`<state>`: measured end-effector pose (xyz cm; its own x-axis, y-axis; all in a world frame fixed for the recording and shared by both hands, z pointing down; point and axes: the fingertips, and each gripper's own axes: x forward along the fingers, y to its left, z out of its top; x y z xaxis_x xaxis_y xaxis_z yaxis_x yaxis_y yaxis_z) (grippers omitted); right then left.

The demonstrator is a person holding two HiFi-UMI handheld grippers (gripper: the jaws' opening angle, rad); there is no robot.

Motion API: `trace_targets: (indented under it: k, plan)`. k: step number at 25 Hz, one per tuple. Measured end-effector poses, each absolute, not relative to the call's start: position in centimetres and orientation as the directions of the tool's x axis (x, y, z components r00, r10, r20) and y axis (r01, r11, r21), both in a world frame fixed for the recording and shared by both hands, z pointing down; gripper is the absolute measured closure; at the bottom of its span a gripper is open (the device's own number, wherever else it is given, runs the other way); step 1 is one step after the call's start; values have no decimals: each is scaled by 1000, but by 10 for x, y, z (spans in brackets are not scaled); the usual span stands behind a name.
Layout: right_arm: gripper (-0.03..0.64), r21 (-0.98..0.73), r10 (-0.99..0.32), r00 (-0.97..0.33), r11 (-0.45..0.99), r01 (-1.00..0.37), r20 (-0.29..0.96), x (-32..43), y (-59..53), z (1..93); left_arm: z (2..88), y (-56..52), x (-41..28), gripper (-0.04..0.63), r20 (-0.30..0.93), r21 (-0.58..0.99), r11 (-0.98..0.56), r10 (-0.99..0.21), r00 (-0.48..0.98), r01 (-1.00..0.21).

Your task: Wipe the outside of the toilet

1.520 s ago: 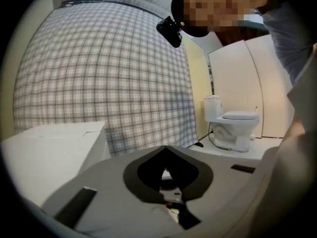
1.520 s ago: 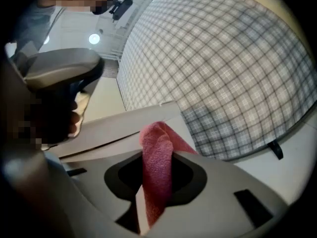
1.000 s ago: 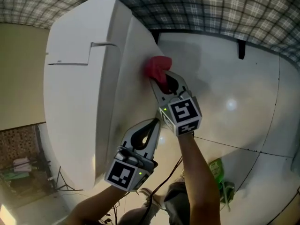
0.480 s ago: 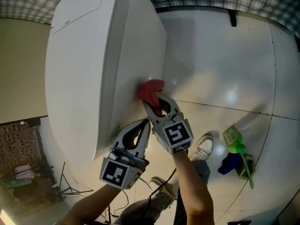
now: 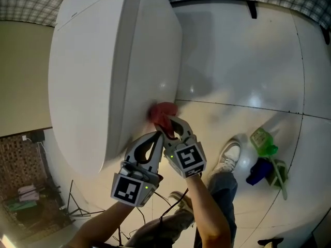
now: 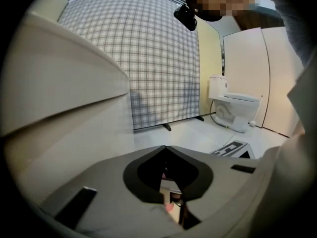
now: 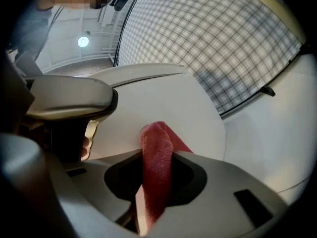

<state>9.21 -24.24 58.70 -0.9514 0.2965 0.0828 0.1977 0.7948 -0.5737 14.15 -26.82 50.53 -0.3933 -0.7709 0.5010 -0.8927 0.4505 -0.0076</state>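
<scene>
The white toilet [image 5: 98,71] fills the left of the head view, seen from above. A red cloth [image 5: 162,112] is pressed against its lower side wall. My right gripper [image 5: 169,122] is shut on that cloth. In the right gripper view the red cloth [image 7: 156,167] stands up between the jaws and touches the toilet's white side [image 7: 168,103]. My left gripper [image 5: 158,136] hangs just left of the right one, close to the toilet wall, shut with nothing in it. In the left gripper view the left gripper [image 6: 166,148] has its jaws meeting at the tip.
On the white tiled floor [image 5: 243,76] lie a green spray bottle [image 5: 264,142] and a blue item [image 5: 257,172] at the right. The person's shoe [image 5: 228,157] is below the grippers. A plaid screen [image 6: 153,48] stands behind, with a second toilet [image 6: 233,108] beyond it.
The right gripper has drawn the red cloth down the toilet's side toward the person. The left gripper has stayed beside it, shut.
</scene>
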Motion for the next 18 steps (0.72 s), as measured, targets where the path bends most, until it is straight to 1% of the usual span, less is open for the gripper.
trace_targets:
  k: [5, 10, 13, 18]
  plan:
    - [531, -555, 278, -953, 815, 166, 123, 49, -315, 597, 519, -326, 115, 591, 511, 34, 451, -775, -372, -892]
    - [531, -548, 260, -954, 825, 139, 149, -24, -406, 613, 534, -384, 73, 591, 503, 76, 499, -767, -398, -864]
    - [531, -559, 238, -961, 820, 123, 137, -72, -454, 631, 553, -411, 44, 591, 495, 77, 521, -760, -421, -850]
    - [531, -575, 236, -963, 809, 121, 128, -126, -482, 670, 591, -417, 18, 591, 495, 85, 554, -745, -447, -828]
